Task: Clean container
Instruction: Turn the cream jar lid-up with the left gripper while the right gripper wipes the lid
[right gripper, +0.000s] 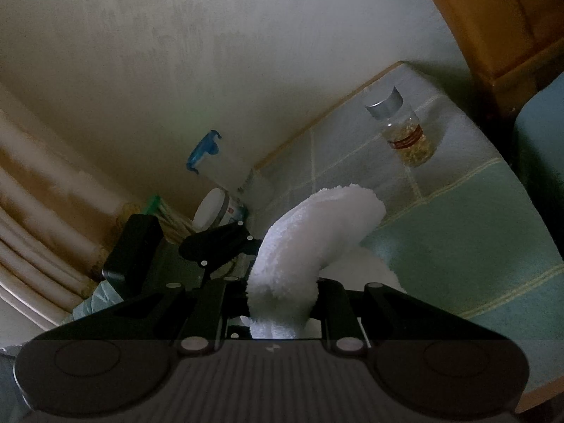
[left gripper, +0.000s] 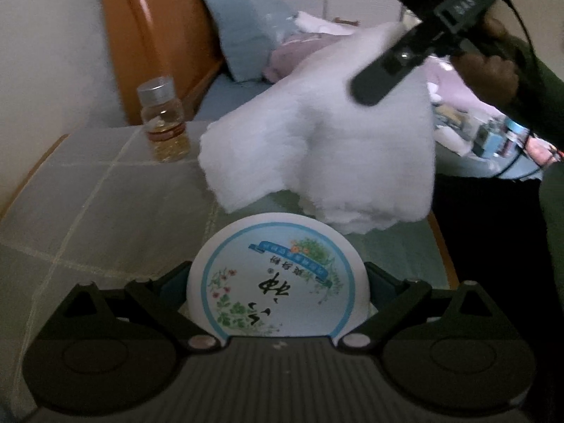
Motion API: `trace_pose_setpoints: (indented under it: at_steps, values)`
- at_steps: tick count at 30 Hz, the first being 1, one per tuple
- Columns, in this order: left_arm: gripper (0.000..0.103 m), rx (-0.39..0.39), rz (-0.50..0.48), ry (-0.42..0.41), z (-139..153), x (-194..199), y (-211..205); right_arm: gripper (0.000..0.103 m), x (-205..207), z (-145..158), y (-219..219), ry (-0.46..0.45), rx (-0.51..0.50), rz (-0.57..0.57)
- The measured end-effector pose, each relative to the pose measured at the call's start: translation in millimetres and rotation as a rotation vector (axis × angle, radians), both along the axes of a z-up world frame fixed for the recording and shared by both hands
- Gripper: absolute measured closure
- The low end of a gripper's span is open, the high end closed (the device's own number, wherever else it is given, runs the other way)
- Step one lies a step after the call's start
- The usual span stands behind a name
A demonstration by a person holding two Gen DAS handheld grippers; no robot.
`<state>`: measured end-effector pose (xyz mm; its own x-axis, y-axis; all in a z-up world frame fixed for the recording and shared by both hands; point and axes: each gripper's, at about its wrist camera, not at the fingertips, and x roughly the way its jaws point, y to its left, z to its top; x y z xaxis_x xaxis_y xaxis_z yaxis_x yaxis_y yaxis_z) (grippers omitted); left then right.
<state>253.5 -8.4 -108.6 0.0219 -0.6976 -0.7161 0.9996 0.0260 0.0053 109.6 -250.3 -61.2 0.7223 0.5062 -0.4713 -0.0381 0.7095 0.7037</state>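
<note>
The round white container (left gripper: 278, 278), its flat face printed with a blue ring, flowers and dark characters, is gripped at its 2 sides by the left gripper (left gripper: 278, 282) and is held tilted above the green checked cloth (left gripper: 105, 211) of the bedside table. Just beyond it a fluffy white towel (left gripper: 328, 148) is clenched in the nearly closed right gripper (right gripper: 282, 303) and hangs near the container's upper edge, though contact between them cannot be made out. Farther back on the cloth 1 small glass bottle (left gripper: 164, 120) with a silver cap stands upright, and a blue pillow (left gripper: 243, 24) is seen leaning against the orange headboard (left gripper: 148, 24).
</note>
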Motion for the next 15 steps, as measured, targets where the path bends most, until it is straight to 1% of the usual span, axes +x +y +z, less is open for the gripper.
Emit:
trace_pose_setpoints:
  at_steps: [4, 7, 11, 15]
  values:
    - [0.006, -0.012, -0.054, 0.005, -1, 1, 3, 0.083, 2, 1, 1, 0.008, 0.008, 0.003]
    - [0.006, -0.029, -0.072, 0.012, -2, 2, 5, 0.083, 3, 2, 2, 0.011, 0.002, 0.007]
    - [0.005, -0.048, -0.057, 0.017, -4, 1, 8, 0.083, 5, 2, 5, 0.016, -0.004, 0.009]
    - [0.003, -0.048, 0.003, 0.034, -6, -1, 10, 0.083, 7, 3, 7, 0.016, -0.010, 0.013]
